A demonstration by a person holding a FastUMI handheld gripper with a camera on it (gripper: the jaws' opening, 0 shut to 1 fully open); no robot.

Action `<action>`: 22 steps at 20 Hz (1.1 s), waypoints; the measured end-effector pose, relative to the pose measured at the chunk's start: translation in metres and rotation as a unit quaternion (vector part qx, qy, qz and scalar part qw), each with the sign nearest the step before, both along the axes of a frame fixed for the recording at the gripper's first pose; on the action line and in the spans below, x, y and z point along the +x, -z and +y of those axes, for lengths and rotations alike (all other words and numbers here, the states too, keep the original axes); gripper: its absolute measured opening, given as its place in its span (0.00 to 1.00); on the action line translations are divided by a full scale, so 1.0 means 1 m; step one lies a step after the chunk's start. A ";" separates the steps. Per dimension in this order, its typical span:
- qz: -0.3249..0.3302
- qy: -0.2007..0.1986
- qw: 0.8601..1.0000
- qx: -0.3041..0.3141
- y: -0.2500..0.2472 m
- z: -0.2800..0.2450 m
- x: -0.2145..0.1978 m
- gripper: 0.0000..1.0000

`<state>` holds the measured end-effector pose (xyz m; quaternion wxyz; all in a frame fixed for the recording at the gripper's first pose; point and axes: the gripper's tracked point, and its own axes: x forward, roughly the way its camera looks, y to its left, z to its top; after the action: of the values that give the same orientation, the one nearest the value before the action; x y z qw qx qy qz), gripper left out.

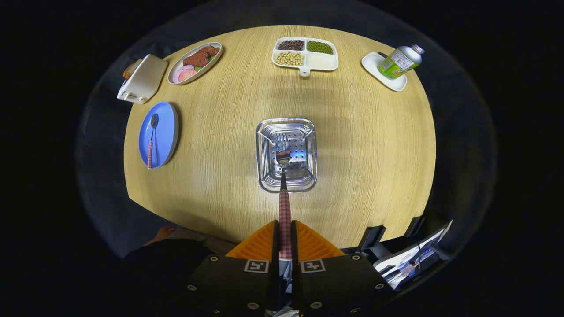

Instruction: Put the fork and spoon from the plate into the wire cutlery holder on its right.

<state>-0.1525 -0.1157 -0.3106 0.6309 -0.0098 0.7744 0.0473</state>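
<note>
My gripper (285, 226) is shut on the checked handle of the fork (284, 176). The fork points straight ahead and down, its tines hanging inside the mouth of the metal cutlery holder (264, 149), which I see from above just beyond the fingers. I cannot tell whether the tines touch the holder's perforated bottom. The spoon (151, 140), with the same checked handle, lies on the blue plate (166, 132) well to the left of the holder, near the table's left edge.
At the table's far side stand a white toaster-like box (142, 79), an oval dish of sliced meats (194, 62), a divided tray of beans (305, 53) and a can lying on a white dish (400, 61). The round table's near edge (211, 226) runs just ahead of the fingers.
</note>
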 end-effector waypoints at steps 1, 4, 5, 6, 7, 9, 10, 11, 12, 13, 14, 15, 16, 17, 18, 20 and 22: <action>0.002 0.003 1.000 0.003 0.001 0.002 0.003 0.12; 0.000 0.004 1.000 0.005 0.004 0.006 0.016 0.13; -0.002 0.009 1.000 0.006 0.003 0.006 0.021 0.14; -0.006 0.016 1.000 0.008 0.005 0.007 0.025 0.14; -0.010 0.023 1.000 0.010 0.004 0.008 0.029 0.14; -0.029 0.033 0.999 0.014 0.001 0.008 0.040 0.13; -0.038 0.037 0.999 0.014 -0.003 0.007 0.044 0.12; -0.050 0.039 0.998 0.015 -0.006 0.008 0.050 0.12; -0.061 0.038 0.997 0.018 -0.008 0.009 0.055 0.12; -0.073 0.035 0.996 0.022 -0.013 0.013 0.059 0.12; -0.086 0.034 0.995 0.027 -0.017 0.019 0.064 0.15; -0.096 0.035 0.994 0.036 -0.020 0.027 0.068 0.19; -0.104 0.038 0.993 0.046 -0.022 0.037 0.072 0.27; -0.110 0.038 0.992 0.056 -0.025 0.047 0.073 0.33; -0.115 0.038 0.990 0.066 -0.028 0.058 0.076 0.42; -0.124 0.031 0.989 0.081 -0.031 0.078 0.078 0.55; -0.131 0.021 0.987 0.095 -0.034 0.103 0.081 0.64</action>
<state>-0.0716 -0.0132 -0.2766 0.7256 0.0603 0.6773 0.1053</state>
